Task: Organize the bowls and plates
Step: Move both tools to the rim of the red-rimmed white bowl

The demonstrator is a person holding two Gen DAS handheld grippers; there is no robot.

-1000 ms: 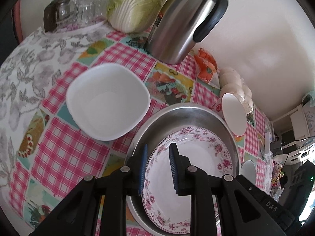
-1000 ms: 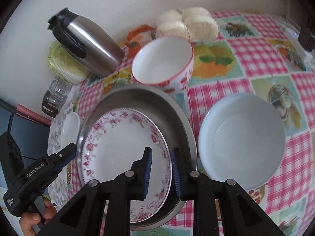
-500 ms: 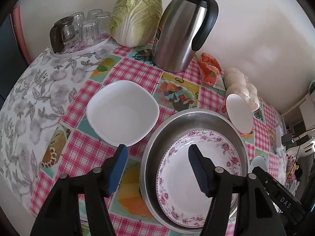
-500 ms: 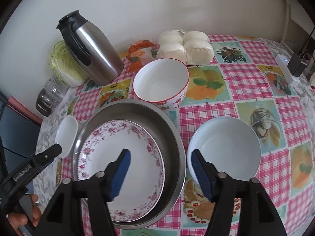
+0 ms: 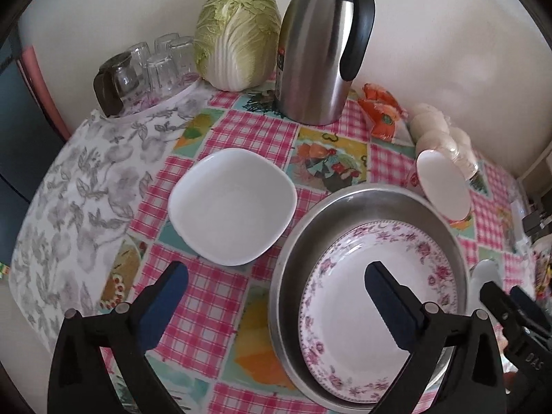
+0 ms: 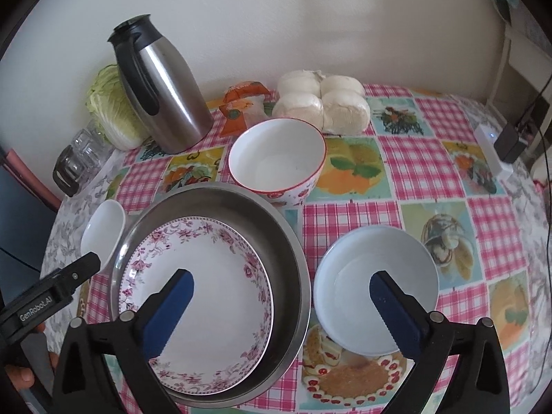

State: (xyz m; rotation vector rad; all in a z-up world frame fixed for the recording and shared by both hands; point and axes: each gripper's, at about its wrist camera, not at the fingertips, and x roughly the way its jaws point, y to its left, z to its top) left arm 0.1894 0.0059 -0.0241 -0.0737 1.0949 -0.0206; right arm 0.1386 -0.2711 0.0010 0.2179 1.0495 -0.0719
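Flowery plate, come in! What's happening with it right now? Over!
Both jaws just opened wide, nothing between them. Flowery plate sits inside steel basin. White bowls wait around the basin. Nothing blocking.

Soft, even daylight; sharp centre, fisheye bending and dark vignette at edges.
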